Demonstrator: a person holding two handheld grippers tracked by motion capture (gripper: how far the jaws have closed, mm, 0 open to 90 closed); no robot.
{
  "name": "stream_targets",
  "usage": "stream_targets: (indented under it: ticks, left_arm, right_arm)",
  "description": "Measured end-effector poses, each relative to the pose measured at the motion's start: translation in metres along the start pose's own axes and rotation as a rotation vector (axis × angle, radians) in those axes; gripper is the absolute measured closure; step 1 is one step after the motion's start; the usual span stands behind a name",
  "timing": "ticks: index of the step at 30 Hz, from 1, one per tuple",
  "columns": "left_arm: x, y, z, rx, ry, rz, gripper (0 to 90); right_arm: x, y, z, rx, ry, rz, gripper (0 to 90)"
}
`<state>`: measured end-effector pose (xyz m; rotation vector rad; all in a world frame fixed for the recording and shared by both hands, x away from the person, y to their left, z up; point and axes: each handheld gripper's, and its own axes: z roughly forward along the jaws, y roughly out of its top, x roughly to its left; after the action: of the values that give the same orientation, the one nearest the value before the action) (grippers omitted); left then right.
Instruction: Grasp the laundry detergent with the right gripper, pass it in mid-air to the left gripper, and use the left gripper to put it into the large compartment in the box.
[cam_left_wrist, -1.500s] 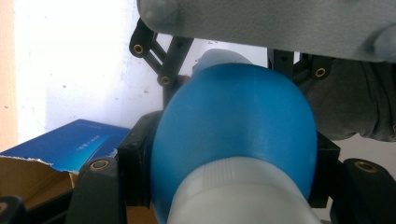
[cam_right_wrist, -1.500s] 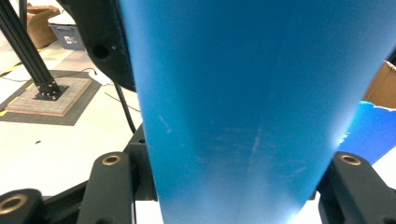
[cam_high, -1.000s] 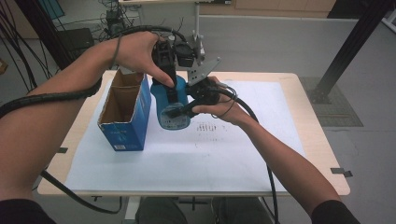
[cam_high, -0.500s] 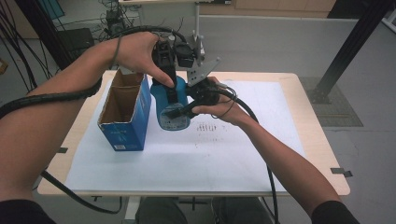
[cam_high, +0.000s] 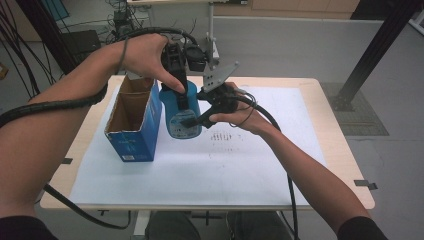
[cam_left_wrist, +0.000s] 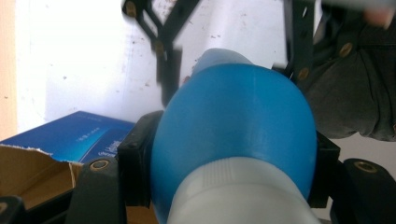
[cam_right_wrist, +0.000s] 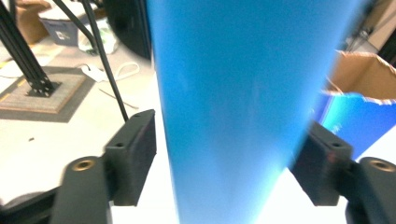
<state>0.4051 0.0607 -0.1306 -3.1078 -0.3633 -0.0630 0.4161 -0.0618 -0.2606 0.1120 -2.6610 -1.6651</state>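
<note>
A blue bottle (cam_high: 181, 119) with a white cap hangs above the table beside the box. My left gripper (cam_high: 181, 98) comes down from above and is shut on the bottle's (cam_left_wrist: 233, 121) shoulder just under the cap. My right gripper (cam_high: 194, 121) reaches in from the right at the lower body. Its jaws have just been opening. In the right gripper view the bottle (cam_right_wrist: 233, 93) stands between the pads (cam_right_wrist: 135, 154) with a gap at the left one. The right gripper's jaws also show beyond the bottle in the left gripper view.
An open blue cardboard box (cam_high: 134, 132) stands upright just left of the bottle, its brown inside showing. A white sheet (cam_high: 200, 170) covers most of the wooden table (cam_high: 345, 150). Cables trail from both grippers. Black frame posts and floor clutter lie behind the table.
Both hands keep their place with the bottle between them. The right gripper's jaws look slightly wider around the bottle than before.
</note>
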Motion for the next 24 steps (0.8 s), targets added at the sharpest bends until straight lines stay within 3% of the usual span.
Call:
stream_targets:
  ticks: [5,10,17,24]
  left_arm:
    - [0.003,-0.002,-0.002,-0.005,-0.001,-0.027,36.7]
    - [0.005,-0.003,-0.007,-0.009,-0.02,-0.063,36.7]
    - [0.008,-0.004,-0.017,-0.016,-0.005,-0.129,36.7]
    - [0.01,-0.007,-0.03,-0.014,0.008,-0.21,36.7]
  right_arm:
    - [0.002,-0.006,-0.011,0.065,-0.029,0.049,13.7]
    - [0.003,-0.014,-0.028,0.098,-0.099,0.122,5.2]
    - [0.009,-0.025,-0.051,0.182,-0.159,0.154,4.5]
    - [0.015,-0.032,-0.075,0.222,-0.217,0.173,4.6]
